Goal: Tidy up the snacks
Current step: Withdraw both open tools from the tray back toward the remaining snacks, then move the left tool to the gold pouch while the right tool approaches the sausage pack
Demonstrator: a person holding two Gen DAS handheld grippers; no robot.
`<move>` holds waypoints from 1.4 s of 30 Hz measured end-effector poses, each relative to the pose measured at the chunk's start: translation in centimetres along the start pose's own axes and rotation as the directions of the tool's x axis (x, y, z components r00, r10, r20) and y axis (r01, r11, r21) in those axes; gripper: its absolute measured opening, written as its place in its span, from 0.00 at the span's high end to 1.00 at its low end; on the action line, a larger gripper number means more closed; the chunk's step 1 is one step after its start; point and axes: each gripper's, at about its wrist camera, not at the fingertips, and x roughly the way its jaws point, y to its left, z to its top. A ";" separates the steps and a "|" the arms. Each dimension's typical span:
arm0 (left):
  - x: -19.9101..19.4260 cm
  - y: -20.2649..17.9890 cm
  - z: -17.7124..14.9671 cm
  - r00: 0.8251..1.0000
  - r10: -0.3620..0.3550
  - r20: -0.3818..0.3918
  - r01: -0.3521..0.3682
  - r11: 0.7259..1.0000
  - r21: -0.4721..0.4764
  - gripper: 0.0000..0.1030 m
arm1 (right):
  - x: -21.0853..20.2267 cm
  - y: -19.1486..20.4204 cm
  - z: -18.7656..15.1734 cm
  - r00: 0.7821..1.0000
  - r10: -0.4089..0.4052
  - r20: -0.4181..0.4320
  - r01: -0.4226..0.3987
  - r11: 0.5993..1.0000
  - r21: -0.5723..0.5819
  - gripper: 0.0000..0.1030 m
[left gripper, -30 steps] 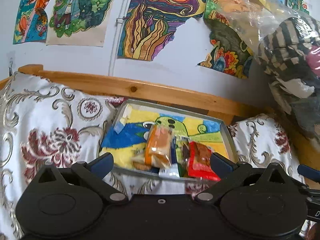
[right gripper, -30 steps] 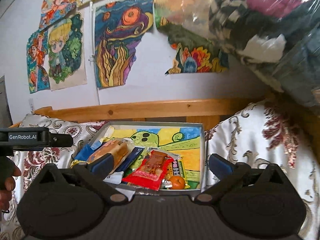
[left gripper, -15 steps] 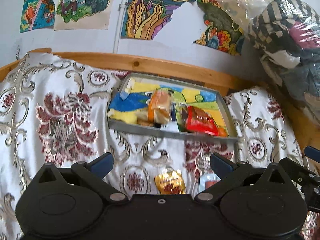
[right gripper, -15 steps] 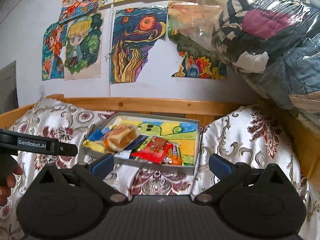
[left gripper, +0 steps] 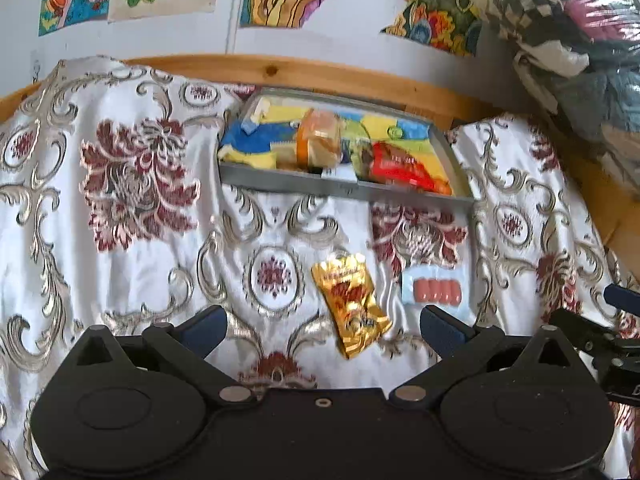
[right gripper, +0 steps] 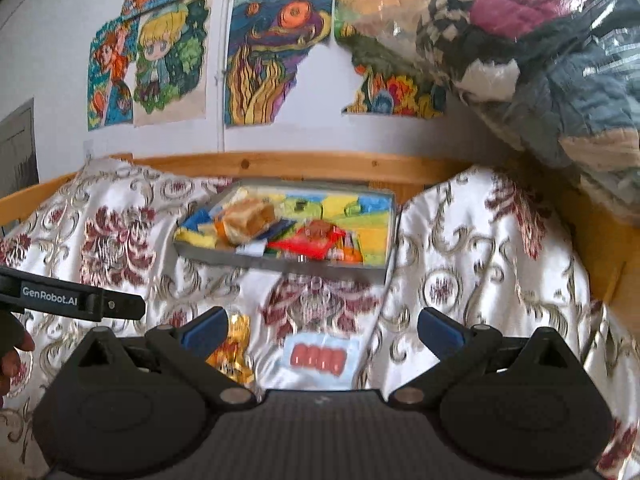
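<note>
A grey tray (left gripper: pixel 280 182) (right gripper: pixel 280 263) with a colourful lining sits at the far side of the bed by the wooden rail. It holds a bread pack (left gripper: pixel 318 138) (right gripper: pixel 248 220), a red snack pack (left gripper: pixel 400 166) (right gripper: pixel 310 242) and other small items. Nearer, on the patterned cloth, lie a gold snack pouch (left gripper: pixel 352 302) (right gripper: pixel 232 350) and a clear pack of small sausages (left gripper: pixel 438 292) (right gripper: pixel 318 356). My left gripper (left gripper: pixel 324 326) is open just short of the gold pouch. My right gripper (right gripper: pixel 320 330) is open above the sausage pack. Neither holds anything.
The white, gold and red floral cloth (left gripper: pixel 132 216) covers the bed, rising in a fold at the right (right gripper: pixel 480 264). A wooden rail (left gripper: pixel 320 74) runs behind the tray under a wall of drawings. A plastic-wrapped bundle of bedding (right gripper: pixel 540 60) looms at the upper right.
Both grippers have pulled back from the tray and tilted down. The gold pouch and the sausage pack on the cloth have come into view. Both grippers stayed open.
</note>
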 end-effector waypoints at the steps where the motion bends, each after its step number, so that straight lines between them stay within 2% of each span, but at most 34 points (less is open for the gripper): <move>1: 0.1 0.0 -0.2 1.000 0.000 -0.007 0.000 1.000 -0.002 0.01 | 0.1 0.0 -0.4 1.000 -0.009 -0.025 0.009 1.000 0.002 0.00; 5: 0.7 0.2 -1.0 0.999 0.000 -0.037 -0.001 1.000 -0.009 0.01 | 0.9 0.2 -1.7 0.995 -0.033 -0.096 0.033 0.999 0.001 0.00; 15: 2.6 0.4 -1.2 0.996 -0.009 -0.087 0.009 1.000 -0.003 0.01 | 2.2 0.9 -2.9 0.983 -0.055 -0.176 0.048 0.998 -0.042 0.00; 31: 6.2 0.9 -1.6 0.990 -0.031 -0.135 0.029 0.999 -0.020 0.01 | 4.8 0.8 -3.8 0.974 -0.053 -0.219 0.042 0.998 -0.056 0.00; 38: 7.8 1.6 -1.7 0.993 0.011 -0.117 -0.014 1.000 -0.028 0.01 | 6.6 0.8 -3.5 0.972 -0.047 -0.228 0.030 0.997 -0.075 0.00; 42: 8.8 1.9 -1.3 0.992 0.005 -0.126 -0.011 0.998 -0.054 0.01 | 7.2 0.3 -3.1 0.976 -0.049 -0.212 0.033 0.996 -0.082 0.00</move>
